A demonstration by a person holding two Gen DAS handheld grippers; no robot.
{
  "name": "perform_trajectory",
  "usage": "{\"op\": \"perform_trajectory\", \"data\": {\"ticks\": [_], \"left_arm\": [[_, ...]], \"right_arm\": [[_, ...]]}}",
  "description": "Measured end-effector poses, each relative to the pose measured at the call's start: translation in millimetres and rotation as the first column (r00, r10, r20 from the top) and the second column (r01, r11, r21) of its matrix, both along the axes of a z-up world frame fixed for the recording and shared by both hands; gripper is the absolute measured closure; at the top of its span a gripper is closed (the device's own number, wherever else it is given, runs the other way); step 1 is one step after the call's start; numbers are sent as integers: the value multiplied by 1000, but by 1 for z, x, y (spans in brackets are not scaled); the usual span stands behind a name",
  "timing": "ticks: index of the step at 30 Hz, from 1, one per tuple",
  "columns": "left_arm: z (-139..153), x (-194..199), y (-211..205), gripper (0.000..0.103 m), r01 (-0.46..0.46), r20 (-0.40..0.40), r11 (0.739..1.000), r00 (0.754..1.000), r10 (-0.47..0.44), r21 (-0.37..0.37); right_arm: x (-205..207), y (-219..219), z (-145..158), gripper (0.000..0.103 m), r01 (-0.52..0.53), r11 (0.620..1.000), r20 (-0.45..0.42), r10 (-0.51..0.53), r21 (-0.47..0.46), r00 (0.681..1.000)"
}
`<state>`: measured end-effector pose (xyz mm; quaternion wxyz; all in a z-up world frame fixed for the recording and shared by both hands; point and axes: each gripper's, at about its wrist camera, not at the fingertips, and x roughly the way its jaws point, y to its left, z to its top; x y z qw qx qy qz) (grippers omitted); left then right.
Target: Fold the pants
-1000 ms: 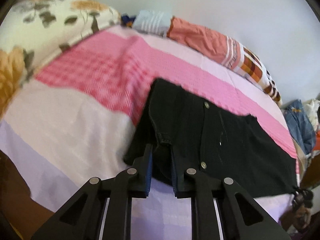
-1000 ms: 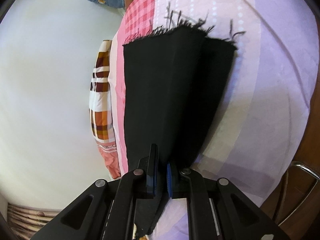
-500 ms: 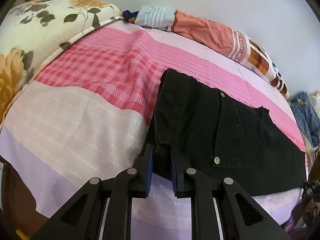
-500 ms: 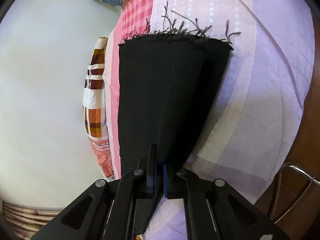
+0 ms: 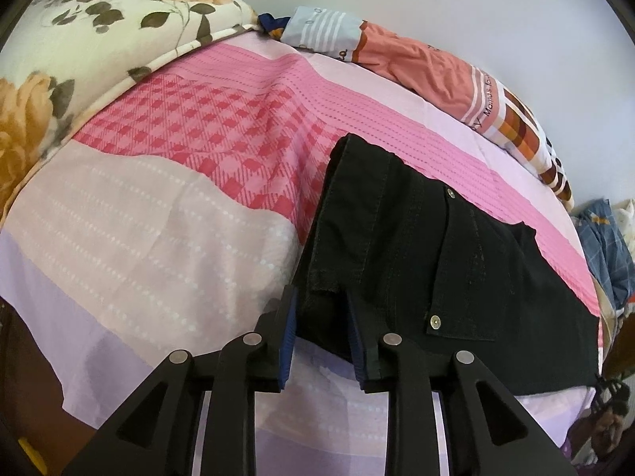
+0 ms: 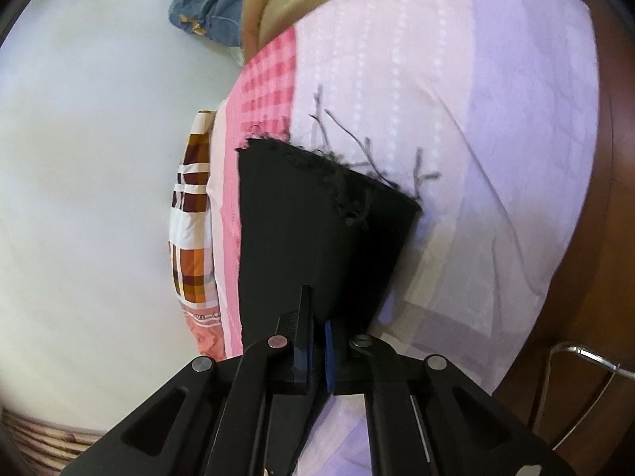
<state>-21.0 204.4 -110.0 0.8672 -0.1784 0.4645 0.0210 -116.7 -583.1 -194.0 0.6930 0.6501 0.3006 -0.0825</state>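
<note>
Black pants (image 5: 436, 277) lie flat across the pink bedspread (image 5: 158, 218), waistband to the left, back pocket with rivets facing up. My left gripper (image 5: 321, 317) sits at the near waistband corner. Its jaws are opening, and the corner lies loosely between the blue pads without being pinched. In the right wrist view the pants leg (image 6: 309, 230) runs away from me to a frayed hem (image 6: 357, 166). My right gripper (image 6: 317, 325) is shut on the near edge of that leg, and the cloth rises slightly toward it.
A floral pillow (image 5: 79, 39) sits at the far left and an orange patterned quilt (image 5: 436, 75) lines the wall. Blue clothes (image 5: 607, 246) are heaped at the right end. The wooden bed frame (image 6: 587, 277) and a wire hanger (image 6: 587, 357) border the near edge.
The left jaws have widened around the waistband corner. The right jaws have closed fully on the leg, and the frayed hem has shifted nearer and tilted.
</note>
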Motion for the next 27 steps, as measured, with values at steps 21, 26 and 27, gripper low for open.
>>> {"op": "perform_trajectory", "data": {"ticks": [21, 26, 27], "left_arm": [[-5, -4, 6, 63, -32, 11, 998, 999, 33, -54], [-2, -7, 8, 61, -41, 28, 997, 999, 43, -66], [1, -7, 8, 61, -44, 37, 997, 998, 46, -62]], "right_arm": [[-35, -46, 13, 91, 156, 974, -115, -176, -165, 978], [-1, -28, 68, 91, 77, 970, 38, -70, -231, 997], [24, -8, 80, 90, -14, 973, 92, 36, -229, 995]]}}
